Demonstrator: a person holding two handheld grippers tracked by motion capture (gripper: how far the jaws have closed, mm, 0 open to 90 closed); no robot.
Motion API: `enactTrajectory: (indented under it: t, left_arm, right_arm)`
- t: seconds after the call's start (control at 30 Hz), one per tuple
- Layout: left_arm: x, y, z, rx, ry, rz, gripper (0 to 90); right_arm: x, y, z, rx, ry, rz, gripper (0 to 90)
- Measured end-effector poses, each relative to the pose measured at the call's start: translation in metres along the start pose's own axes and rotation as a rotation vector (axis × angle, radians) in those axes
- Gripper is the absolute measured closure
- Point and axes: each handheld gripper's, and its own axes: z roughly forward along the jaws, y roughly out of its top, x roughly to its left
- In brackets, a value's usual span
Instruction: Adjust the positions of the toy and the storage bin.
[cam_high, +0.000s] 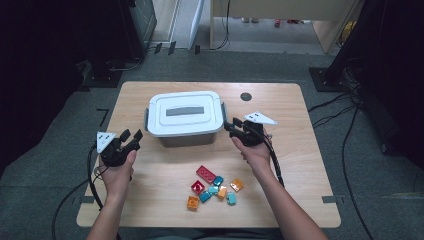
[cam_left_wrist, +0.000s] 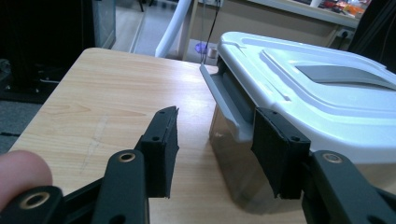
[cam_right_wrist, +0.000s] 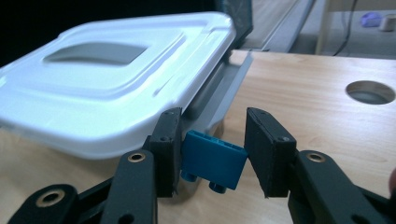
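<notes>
Fingers, right: a blue brick is gripped between the black pads of the right gripper, as seen in the right gripper view.
Fingers, left: the pads of the left gripper are held apart with nothing between them; the table is seen through the gap.
Brick, look: plain blue plastic, oblong, with two round studs seen on its lower face.
Brick, axis: the long axis is laid across the gap from pad to pad, slightly tilted, with the right end lower; the studs are pointed downward.
Brick, place: it is held clear of the table, just beside the right end of the box.
Box: a clear tub is closed by a white lid with a grey inset; a grey latch is seen at each end. What is inside cannot be told.
Left gripper, place: it is held near the left end of the box, its right pad close to the latch; touching cannot be told.
Loose bricks: a cluster of red, orange and teal pieces is spread on the table in front of the box, between the forearms.
Table: light wood, with a round hole near the far edge.
</notes>
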Motion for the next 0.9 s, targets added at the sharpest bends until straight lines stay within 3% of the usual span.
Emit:
enactTrajectory:
  t: [0.17,0.2,0.27,0.43,0.8,0.9]
  left_arm:
    - [-0.007,-0.002,0.016,0.023,-0.001,0.009,53.6]
    - [-0.008,-0.002,0.018,0.028,-0.001,0.012,54.4]
    - [-0.010,-0.001,0.023,0.035,0.011,0.010,57.3]
    - [-0.008,-0.002,0.031,0.050,0.011,-0.022,59.8]
    - [-0.010,-0.003,0.032,0.054,-0.023,-0.033,67.4]
    - [-0.009,-0.003,0.032,0.057,-0.032,-0.040,66.0]
  right_arm:
    - [-0.001,0.002,0.007,-0.012,-0.013,0.038,59.6]
    - [0.000,0.002,0.008,-0.016,-0.016,0.040,65.8]
    - [0.002,0.001,0.010,-0.012,-0.042,0.043,68.8]
    - [0.000,0.000,0.017,-0.007,-0.038,0.108,72.2]
    - [0.002,-0.001,0.019,0.009,-0.036,0.116,79.8]
    - [0.001,0.000,0.016,0.017,-0.029,0.084,77.9]
